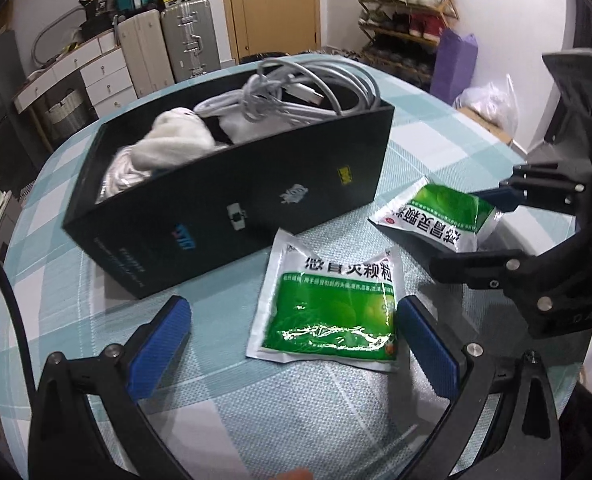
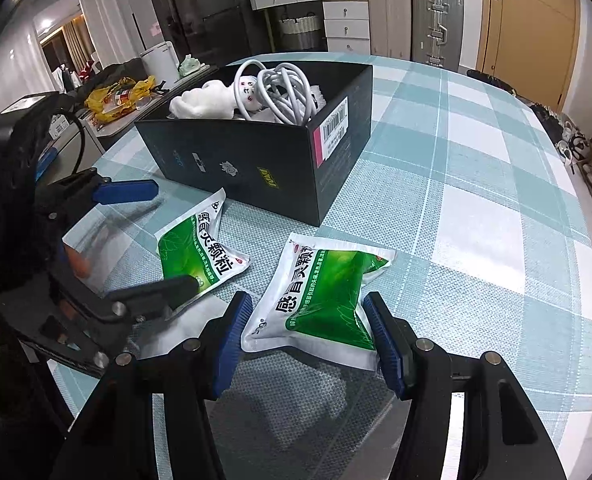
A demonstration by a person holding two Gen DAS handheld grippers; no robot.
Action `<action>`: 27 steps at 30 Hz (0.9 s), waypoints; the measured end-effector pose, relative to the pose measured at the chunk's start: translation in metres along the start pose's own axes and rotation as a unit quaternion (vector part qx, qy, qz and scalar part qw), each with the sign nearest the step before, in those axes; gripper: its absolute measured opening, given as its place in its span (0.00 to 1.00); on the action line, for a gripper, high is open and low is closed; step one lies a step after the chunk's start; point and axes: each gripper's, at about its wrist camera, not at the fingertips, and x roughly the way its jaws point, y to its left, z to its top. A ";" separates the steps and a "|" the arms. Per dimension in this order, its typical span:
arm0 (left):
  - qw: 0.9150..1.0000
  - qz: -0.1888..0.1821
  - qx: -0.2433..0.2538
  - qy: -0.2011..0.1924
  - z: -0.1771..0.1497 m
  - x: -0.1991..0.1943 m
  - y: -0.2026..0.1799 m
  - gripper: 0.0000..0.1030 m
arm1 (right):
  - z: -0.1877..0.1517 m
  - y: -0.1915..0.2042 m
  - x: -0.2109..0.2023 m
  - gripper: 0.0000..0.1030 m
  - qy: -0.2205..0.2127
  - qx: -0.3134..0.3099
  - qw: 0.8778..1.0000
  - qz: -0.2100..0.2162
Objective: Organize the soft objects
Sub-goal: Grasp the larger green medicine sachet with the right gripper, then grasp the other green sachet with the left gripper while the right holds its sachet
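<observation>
Two green-and-white medicine sachets lie on the checked tablecloth in front of a black box (image 1: 232, 196) (image 2: 264, 160). My left gripper (image 1: 292, 320) is open, with one sachet (image 1: 329, 304) (image 2: 200, 254) lying between its fingers, nearer the right one. My right gripper (image 2: 307, 320) has its blue pads against both sides of the other sachet (image 2: 323, 304) (image 1: 435, 212), which buckles slightly and rests on the table. The box holds white cables (image 1: 296, 92) (image 2: 284, 88) and white soft cloth items (image 1: 172, 140) (image 2: 204, 104).
The round table (image 2: 475, 200) has a teal and white checked cloth. Suitcases (image 1: 168, 40), a white drawer unit (image 1: 96, 76) and a shoe rack (image 1: 407, 12) stand beyond the table. The table edge curves close behind the box.
</observation>
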 end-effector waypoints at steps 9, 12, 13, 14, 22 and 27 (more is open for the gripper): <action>0.999 -0.032 -0.002 0.027 -0.001 0.007 -0.004 1.00 | -0.002 -0.001 -0.001 0.57 -0.002 -0.001 1.000 0.005; 0.999 -0.031 0.002 0.023 -0.001 0.004 -0.005 0.99 | -0.002 -0.002 -0.001 0.57 -0.003 -0.001 1.000 0.007; 0.999 -0.032 0.003 0.021 -0.001 0.002 -0.006 0.99 | -0.002 -0.002 -0.001 0.57 -0.003 -0.001 1.000 0.007; 0.999 -0.032 0.003 0.021 -0.001 0.002 -0.006 0.99 | -0.001 -0.002 -0.001 0.57 -0.003 -0.001 1.000 0.006; 0.999 -0.032 0.012 0.023 0.000 0.001 -0.009 0.99 | -0.002 -0.001 -0.001 0.60 -0.003 -0.004 1.000 0.010; 0.999 -0.035 0.010 0.020 0.000 -0.003 -0.006 0.99 | -0.002 0.001 0.000 0.72 -0.003 -0.006 1.000 0.018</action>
